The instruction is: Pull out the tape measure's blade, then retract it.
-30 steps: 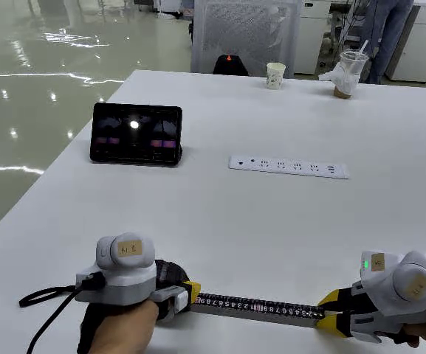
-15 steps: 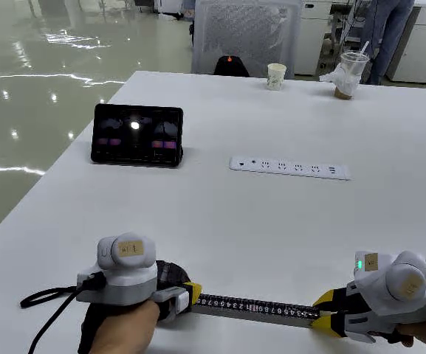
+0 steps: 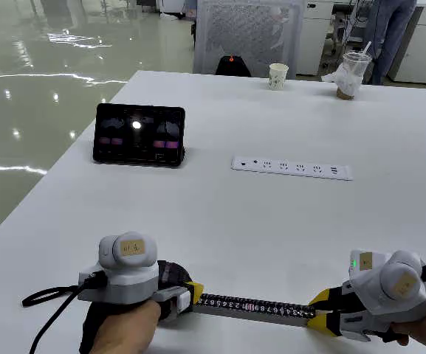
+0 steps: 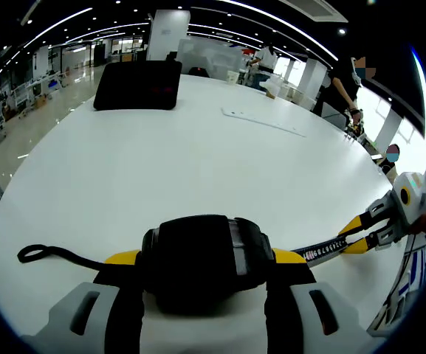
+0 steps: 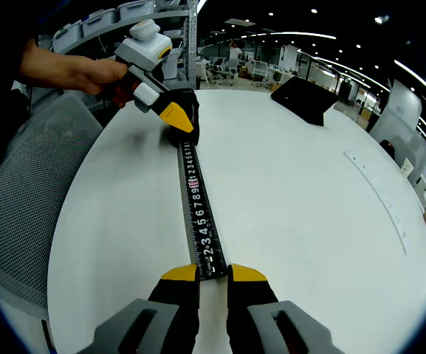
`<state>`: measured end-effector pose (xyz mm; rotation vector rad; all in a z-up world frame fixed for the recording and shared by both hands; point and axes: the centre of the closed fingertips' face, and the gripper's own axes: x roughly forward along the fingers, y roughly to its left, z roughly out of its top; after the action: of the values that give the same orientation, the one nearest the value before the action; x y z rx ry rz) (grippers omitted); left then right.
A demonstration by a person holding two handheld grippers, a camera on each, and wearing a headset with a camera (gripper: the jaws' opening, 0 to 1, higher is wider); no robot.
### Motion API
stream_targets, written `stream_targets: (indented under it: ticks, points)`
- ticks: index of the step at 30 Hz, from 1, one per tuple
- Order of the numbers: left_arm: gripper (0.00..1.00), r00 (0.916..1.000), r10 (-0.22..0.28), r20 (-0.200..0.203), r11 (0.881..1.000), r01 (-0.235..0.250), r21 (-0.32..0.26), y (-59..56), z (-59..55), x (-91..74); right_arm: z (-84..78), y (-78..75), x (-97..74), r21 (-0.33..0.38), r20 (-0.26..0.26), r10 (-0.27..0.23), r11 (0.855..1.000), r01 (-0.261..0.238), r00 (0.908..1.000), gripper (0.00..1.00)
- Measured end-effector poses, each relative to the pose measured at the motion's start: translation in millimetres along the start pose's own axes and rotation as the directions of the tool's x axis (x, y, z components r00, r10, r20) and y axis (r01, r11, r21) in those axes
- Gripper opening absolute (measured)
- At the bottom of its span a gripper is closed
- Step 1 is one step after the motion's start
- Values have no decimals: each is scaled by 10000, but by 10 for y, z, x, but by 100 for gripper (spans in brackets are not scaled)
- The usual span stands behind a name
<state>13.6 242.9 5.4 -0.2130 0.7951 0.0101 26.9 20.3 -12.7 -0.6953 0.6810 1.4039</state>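
Along the near edge of the white table point(image 3: 272, 228), my left gripper point(image 3: 186, 293) has its jaws clamped on the tape measure point(image 4: 205, 254), one yellow-tipped jaw on either side of the black case. The case sits on the surface toward the near left corner. A black cord point(image 3: 46, 296) loops on the table just to its left.

From the case the blade point(image 3: 253, 305) runs flat and straight along the table, roughly parallel to the near edge, with its black face and white numbers turned up. It is drawn out, not retracted. My right gripper point(image 5: 213, 274) is at the blade's other end, toward the near right corner, with its jaws pinched together on the blade's tip. I cannot tell whether the yellow tips touch the surface or sit just above it.

Farther in, about mid-table, a white power strip point(image 3: 292, 167) lies flat, well apart from the blade. To its left, near the left edge, a dark tablet point(image 3: 139, 134) stands propped up with its screen facing me.

At the far edge stands a paper cup point(image 3: 277, 75). To its right is a clear plastic cup point(image 3: 353, 68) with a straw and something white and crumpled against it. Beyond the far edge is a mesh-backed chair point(image 3: 248, 33), and a person point(image 3: 393, 29) stands off the far right corner.
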Motion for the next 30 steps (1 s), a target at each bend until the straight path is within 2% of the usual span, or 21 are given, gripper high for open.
stream_targets:
  ticks: [30]
  points:
    - [62,9999,-115,-110,9999,115,-66,-8,-6,-7,190,40,154,-77,160,129,9999,-128,9998,10]
